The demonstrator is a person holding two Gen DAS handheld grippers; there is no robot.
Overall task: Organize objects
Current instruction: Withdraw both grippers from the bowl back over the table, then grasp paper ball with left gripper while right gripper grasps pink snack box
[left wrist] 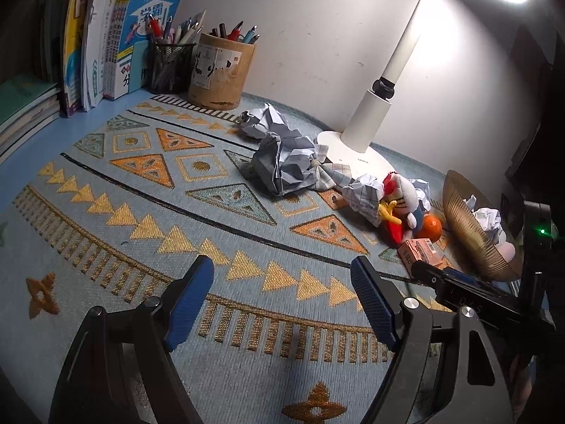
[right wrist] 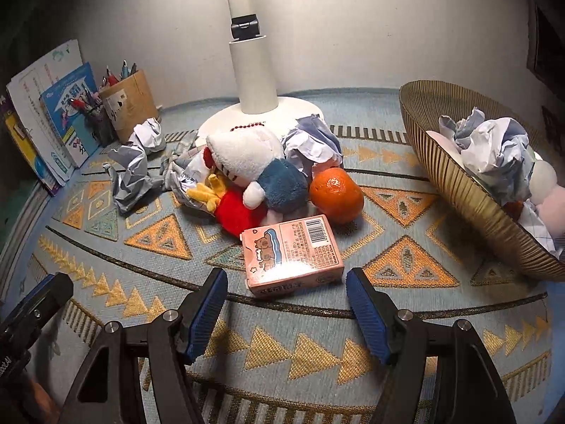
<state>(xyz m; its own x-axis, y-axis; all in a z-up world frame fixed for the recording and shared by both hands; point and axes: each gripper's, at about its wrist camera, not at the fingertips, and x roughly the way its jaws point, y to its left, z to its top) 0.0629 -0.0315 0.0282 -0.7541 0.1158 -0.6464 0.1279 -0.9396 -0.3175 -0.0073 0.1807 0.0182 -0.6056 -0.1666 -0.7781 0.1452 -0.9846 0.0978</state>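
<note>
Covering the whole desk under both tongs is the patterned mat, probably there to keep loose items from sliding.

The lamp stands straight ahead of the right gripper, base against the wall, so the clutter in front of it is well lit.

The ribbed gold bowl, ahead and to the right of the right gripper, looks like the collection bin: crumpled paper and pale soft toys (only partly visible) are already in it.

The books stand upright against the wall far ahead-left of the left gripper. Beside them stand a tan pen cup and a black mesh cup, both stuffed with pens. Those look sorted already.

Still loose between lamp and tongs:
- plush toy, on its side
- more paper balls to its left
- orange, touching the plush
- pink carton, lying flat, nearest item

The carton sits just ahead of the right gripper's fingertips, lined up with the gap but not yet between the pads. Those jaws are spread wider than the box, empty. Likely the next pick, destined for the bowl.

The left gripper is spread too, holding nothing, over bare mat well left of the pile.
</note>
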